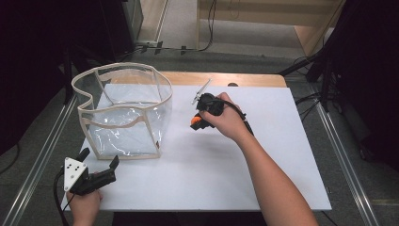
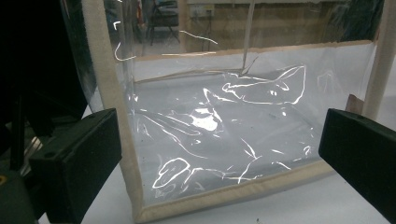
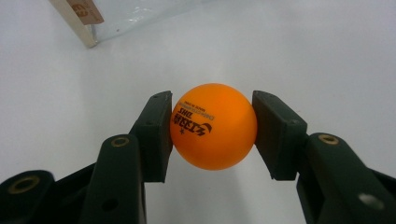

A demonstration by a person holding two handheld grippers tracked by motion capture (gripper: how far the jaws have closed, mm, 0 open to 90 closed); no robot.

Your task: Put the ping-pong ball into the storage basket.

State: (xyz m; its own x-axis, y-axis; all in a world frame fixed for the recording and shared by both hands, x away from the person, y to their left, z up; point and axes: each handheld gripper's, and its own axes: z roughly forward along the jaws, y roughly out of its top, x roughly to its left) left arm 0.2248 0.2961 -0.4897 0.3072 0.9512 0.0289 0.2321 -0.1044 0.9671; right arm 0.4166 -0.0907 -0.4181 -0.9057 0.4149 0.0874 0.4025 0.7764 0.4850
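An orange table-tennis ball (image 3: 213,126) with black print sits squeezed between the two black pads of my right gripper (image 3: 212,133), held over the white table top. From above, that gripper (image 1: 196,123) is near the middle of the table, a hand's width right of the bag, with the ball (image 1: 195,123) as an orange spot at its tip. A clear plastic bag (image 1: 123,111) with a cream fabric rim stands open at the left. My left gripper (image 1: 99,159) rests at the front left, jaws wide apart and aimed at the bag's front wall (image 2: 219,135), nothing between them.
The white board (image 1: 277,155) covers the table, wide and bare to the right and in front. A wooden strip (image 1: 226,79) runs along its far edge. Metal rails (image 1: 346,165) flank both sides. Cables lie on the floor beyond. A corner of the bag (image 3: 84,18) shows at the right gripper view's upper left.
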